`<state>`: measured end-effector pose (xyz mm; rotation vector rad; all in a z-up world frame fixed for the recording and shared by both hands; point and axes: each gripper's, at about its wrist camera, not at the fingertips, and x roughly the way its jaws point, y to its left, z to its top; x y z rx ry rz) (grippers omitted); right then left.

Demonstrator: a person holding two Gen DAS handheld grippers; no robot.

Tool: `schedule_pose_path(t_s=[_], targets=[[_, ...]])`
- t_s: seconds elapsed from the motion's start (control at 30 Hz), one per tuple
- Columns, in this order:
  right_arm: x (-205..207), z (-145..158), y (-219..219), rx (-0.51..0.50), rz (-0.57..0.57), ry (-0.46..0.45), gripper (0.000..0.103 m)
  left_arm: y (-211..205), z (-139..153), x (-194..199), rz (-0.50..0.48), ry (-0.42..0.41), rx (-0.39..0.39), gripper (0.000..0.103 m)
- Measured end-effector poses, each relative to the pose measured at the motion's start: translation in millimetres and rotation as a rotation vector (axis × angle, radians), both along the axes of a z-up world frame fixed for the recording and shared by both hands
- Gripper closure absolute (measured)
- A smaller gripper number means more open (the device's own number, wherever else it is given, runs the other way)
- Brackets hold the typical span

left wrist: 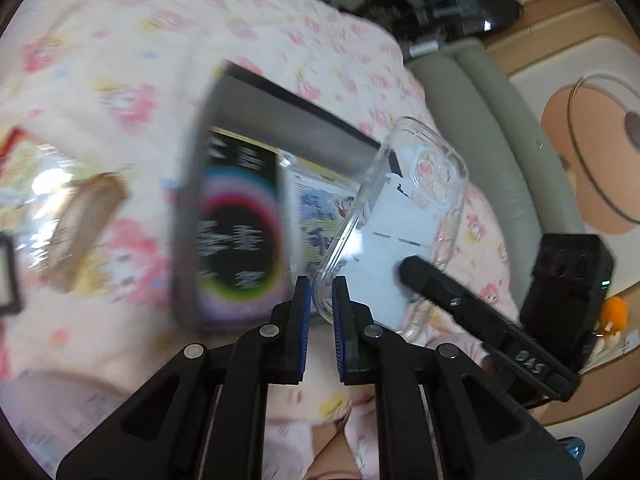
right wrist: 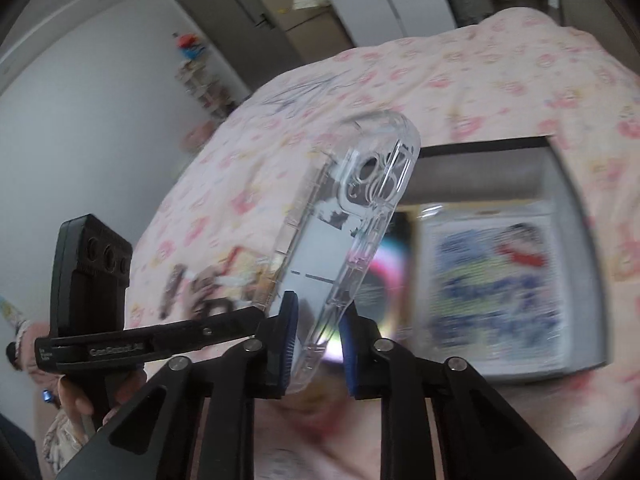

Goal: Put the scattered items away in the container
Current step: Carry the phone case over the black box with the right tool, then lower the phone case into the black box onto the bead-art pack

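A clear phone case [right wrist: 348, 236] is clamped between the blue pads of my right gripper [right wrist: 318, 344], held up over the bed. It also shows in the left wrist view [left wrist: 396, 224], with the right gripper's black finger [left wrist: 460, 300] on it. My left gripper [left wrist: 321, 300] has its pads close together with a narrow gap, right beside the case's lower corner; nothing is between them. The grey container [left wrist: 192, 208] lies on the pink bedding and holds a black box with a coloured ring [left wrist: 240, 240] and a picture packet [left wrist: 324, 208]. The container also shows in the right wrist view [right wrist: 572, 208].
A brown comb-like item [left wrist: 80, 232] and shiny packets [left wrist: 24, 176] lie on the bedding left of the container. A grey bed rail [left wrist: 492, 144] and a play mat [left wrist: 592, 128] are to the right. A wall and wardrobe [right wrist: 240, 28] stand beyond the bed.
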<state>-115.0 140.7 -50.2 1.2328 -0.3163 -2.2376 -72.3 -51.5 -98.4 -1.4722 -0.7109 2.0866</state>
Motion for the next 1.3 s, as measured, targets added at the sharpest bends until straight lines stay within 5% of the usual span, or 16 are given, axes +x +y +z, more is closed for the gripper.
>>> schedule_pose_path(t_s=[0.17, 0.37, 0.53, 0.7, 0.93, 1.03, 1.17, 1.3], targets=[[-34.5, -24.9, 32.6, 0.112, -0.009, -0.019, 0.090, 69.2, -34.7, -37.6, -0.111, -0.079, -0.095, 0.094], [-41.1, -61.7, 55.5, 0.000, -0.022, -0.113, 0.092, 111.7, -57.3, -54.3, -0.167, -0.168, -0.135, 0.093], [-39.5, -75.0, 55.4, 0.011, -0.008, -0.155, 0.093, 96.4, -42.7, -59.9, -0.058, -0.122, -0.148, 0.087], [-33.7, -63.5, 44.7, 0.041, 0.012, -0.083, 0.093, 84.1, -23.6, -53.4, 0.008, -0.068, 0.020, 0.069], [-28.0, -62.6, 23.4, 0.056, 0.090, -0.057, 0.089, 109.4, -36.0, -60.5, 0.029, -0.103, -0.092, 0.063], [-25.6, -63.7, 27.7, 0.020, 0.112, -0.086, 0.088, 97.0, -41.8, -55.8, 0.070, -0.101, -0.090, 0.078], [-24.6, -55.9, 36.7, -0.088, 0.166, -0.153, 0.088, 93.5, -31.8, -52.5, 0.078, -0.067, -0.242, 0.084], [-35.9, -38.7, 35.9, 0.025, 0.121, -0.090, 0.087, 76.5, -41.8, -52.5, 0.087, -0.119, -0.260, 0.084]])
